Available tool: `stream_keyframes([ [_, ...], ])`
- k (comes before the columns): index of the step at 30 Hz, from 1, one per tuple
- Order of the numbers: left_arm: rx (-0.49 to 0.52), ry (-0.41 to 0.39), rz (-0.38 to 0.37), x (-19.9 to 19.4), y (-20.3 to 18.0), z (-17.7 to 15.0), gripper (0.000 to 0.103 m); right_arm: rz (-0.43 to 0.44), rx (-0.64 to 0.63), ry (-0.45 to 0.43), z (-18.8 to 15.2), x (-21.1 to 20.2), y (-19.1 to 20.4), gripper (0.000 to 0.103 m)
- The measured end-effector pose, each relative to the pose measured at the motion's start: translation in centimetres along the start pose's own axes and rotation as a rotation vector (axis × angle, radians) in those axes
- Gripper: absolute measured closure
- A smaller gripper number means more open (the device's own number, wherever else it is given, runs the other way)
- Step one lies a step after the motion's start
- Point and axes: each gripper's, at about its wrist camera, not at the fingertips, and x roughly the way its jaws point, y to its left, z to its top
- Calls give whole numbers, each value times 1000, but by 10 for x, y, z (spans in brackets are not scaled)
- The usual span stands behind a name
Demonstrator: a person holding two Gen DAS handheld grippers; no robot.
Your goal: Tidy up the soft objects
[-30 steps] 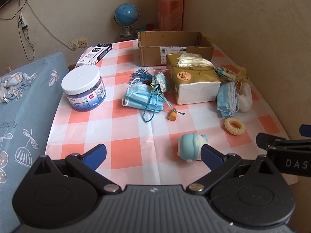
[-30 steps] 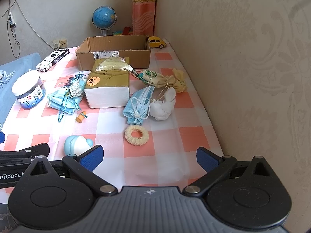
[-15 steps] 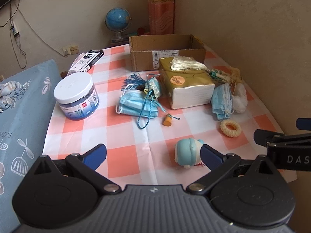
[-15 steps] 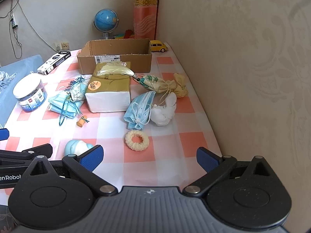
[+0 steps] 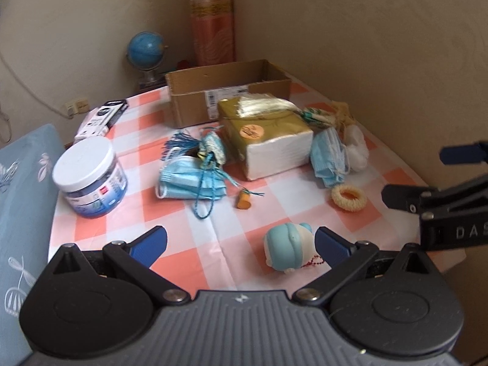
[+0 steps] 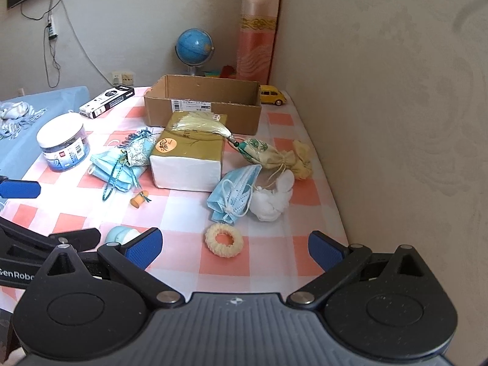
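Both grippers hover over the checked table (image 6: pixel 274 262) with fingers spread wide, holding nothing. The left gripper (image 5: pixel 241 239) has the pale blue plush toy (image 5: pixel 288 248) just inside its right fingertip. Just ahead of the right gripper (image 6: pixel 235 245) lies the cream scrunchie (image 6: pixel 224 240); beyond it lie a blue face mask (image 6: pixel 233 193) and the cardboard box (image 6: pixel 202 103).
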Motion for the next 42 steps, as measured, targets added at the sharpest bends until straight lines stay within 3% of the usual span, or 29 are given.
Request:
stream_keyframes([
  [5,18,27,-62,14,-2,-4,1,5,-10,12,-6,12,-6,0],
  [17,84,110,-89,58,-18,-9,1,16,-7,58,-25,42,-20,0],
  [27,94,127,-106,75,-16,-11,1,39,-7,89,-32,64,-26,0],
  [29,102,120,-112,75,-16,-12,4,47,-6,94,-33,67,-27,0],
  [33,108,111,-121,72,-18,-12,26,61,-11,98,-35,72,-28,0],
  [37,113,93,-141,68,-20,-11,41,81,-8,104,-37,76,-29,0],
  [42,109,91,-148,68,-20,-10,48,94,-6,116,-41,82,-29,0],
])
